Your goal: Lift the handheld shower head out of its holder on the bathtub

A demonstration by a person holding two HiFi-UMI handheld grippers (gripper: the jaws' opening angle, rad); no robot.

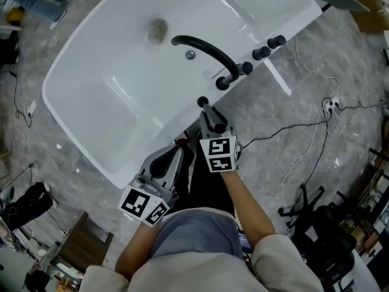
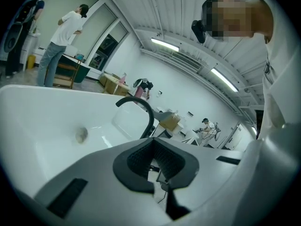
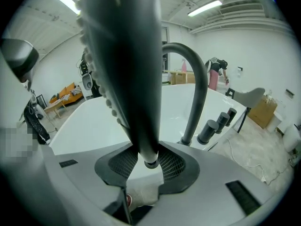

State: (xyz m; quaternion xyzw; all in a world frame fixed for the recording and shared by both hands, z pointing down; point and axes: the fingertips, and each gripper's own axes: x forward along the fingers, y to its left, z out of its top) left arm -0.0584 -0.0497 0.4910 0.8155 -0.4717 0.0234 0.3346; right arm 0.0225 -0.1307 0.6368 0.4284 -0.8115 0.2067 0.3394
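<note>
Over the near rim of the bathtub (image 1: 91,145), the right gripper (image 3: 149,160) pinches the shower head (image 3: 127,79) by its handle, so the lift looks begun and next calls for a steady straight pull upward, while the left gripper (image 2: 154,161) hangs alongside with jaws apart, empty.

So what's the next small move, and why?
Probably a short straight lift of the right gripper, jaws kept closed. It grips the dark shower head near its lower end, low over the bathtub rim; whether that end has cleared its holder I can't tell. The left gripper is open and empty.
</note>
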